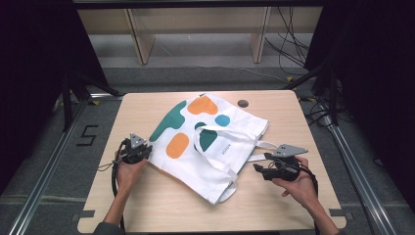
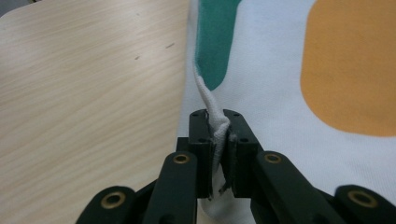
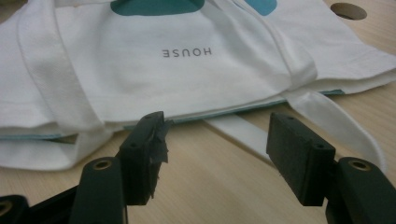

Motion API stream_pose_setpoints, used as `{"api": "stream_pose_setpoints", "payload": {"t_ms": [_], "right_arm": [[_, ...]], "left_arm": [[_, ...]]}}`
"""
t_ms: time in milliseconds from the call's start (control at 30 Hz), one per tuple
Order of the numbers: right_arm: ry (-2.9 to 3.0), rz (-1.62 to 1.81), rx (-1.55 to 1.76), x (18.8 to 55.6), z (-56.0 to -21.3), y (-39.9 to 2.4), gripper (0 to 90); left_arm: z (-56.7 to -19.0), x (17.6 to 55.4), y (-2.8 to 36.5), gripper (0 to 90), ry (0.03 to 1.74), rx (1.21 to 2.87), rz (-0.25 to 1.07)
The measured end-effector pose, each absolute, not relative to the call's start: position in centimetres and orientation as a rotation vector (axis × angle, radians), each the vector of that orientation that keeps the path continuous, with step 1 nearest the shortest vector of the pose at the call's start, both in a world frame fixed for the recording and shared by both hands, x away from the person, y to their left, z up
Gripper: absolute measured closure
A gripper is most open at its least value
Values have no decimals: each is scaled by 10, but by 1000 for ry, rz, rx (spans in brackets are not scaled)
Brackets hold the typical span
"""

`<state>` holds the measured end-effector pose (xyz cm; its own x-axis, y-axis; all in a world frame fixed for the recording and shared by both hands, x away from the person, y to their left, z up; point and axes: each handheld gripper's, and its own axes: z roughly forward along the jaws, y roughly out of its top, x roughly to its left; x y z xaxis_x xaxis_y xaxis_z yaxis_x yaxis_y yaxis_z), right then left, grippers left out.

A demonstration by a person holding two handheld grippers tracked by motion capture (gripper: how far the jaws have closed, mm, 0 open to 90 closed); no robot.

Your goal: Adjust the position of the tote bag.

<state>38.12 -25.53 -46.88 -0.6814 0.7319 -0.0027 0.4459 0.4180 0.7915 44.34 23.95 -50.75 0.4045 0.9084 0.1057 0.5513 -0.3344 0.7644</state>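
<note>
A white tote bag (image 1: 208,139) with orange, green and blue patches lies flat across the middle of the wooden table (image 1: 147,200). My left gripper (image 1: 145,152) is at the bag's left edge, shut on a pinch of the white fabric (image 2: 215,122) beside a green patch (image 2: 214,42). My right gripper (image 1: 258,167) rests low on the table at the bag's open end, open, with its jaws wide apart. Between and beyond those jaws lie the bag's mouth (image 3: 187,109) and a white handle strap (image 3: 327,112); the printed word HOUSE (image 3: 187,52) shows above.
A small dark round hole (image 1: 242,103) sits in the tabletop near the bag's far corner. Bare wood lies in front of the bag and to its left. Cables and wooden frame legs stand on the floor beyond the table.
</note>
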Motion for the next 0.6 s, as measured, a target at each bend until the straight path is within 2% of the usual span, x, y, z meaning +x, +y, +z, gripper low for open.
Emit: {"api": "stream_pose_setpoints", "payload": {"t_ms": [167, 233, 267, 300, 333, 400, 433, 600], "right_arm": [[2338, 1128, 1053, 383, -471, -257, 384], [2344, 1123, 1061, 383, -471, -258, 384], [2328, 1130, 1061, 384, -471, -261, 383], [2328, 1130, 1061, 384, -471, -261, 383], [2320, 1134, 1049, 385, -471, -262, 382], [2314, 1138, 1072, 384, -470, -264, 381], [2314, 1134, 1077, 384, -470, -265, 378], [2315, 1127, 1098, 386, -473, -268, 374]], "left_arm": [[-510, 456, 242, 796, 1292, 1963, 744], [-507, 452, 240, 705, 1349, 1899, 749], [-506, 450, 240, 581, 1369, 1877, 736], [-502, 447, 241, 581, 1408, 1853, 689], [-499, 440, 238, 507, 1459, 1762, 642], [-488, 425, 230, 390, 1465, 1769, 667], [-482, 416, 224, 369, 1437, 1798, 680], [-464, 366, 178, 285, 1253, 1859, 538]]}}
